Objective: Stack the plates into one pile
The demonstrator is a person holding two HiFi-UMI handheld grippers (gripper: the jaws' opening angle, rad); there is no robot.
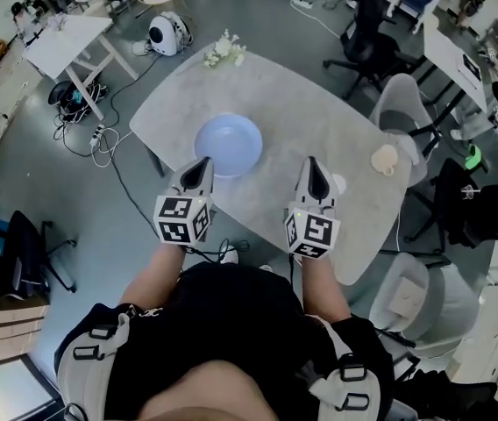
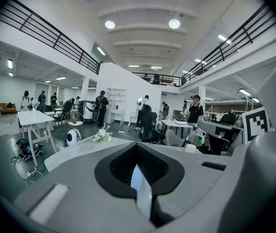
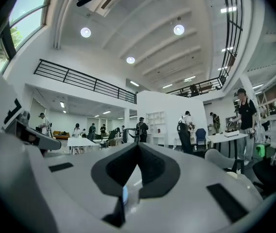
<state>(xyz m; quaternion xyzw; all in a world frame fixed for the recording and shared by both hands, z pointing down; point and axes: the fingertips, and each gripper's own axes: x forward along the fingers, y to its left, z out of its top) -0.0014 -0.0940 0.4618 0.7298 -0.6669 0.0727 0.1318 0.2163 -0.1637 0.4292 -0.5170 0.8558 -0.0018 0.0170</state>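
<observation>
A light blue plate (image 1: 228, 145) lies on the grey oval table (image 1: 319, 103), left of the middle; how many plates are in it I cannot tell. My left gripper (image 1: 203, 161) hovers at the plate's near edge with its jaws together and nothing in them. My right gripper (image 1: 311, 161) is held level to the right of the plate, apart from it, shut and empty. In the left gripper view the left gripper (image 2: 137, 144) has its jaw tips meeting. The right gripper view shows the right gripper (image 3: 138, 143) with tips meeting too. Both views look out across the hall.
A small bunch of white flowers (image 1: 224, 51) lies at the table's far edge, and a beige cup (image 1: 385, 159) stands at its right side. Grey chairs (image 1: 402, 108) stand round the right end. A white round appliance (image 1: 169, 33) and cables are on the floor to the left.
</observation>
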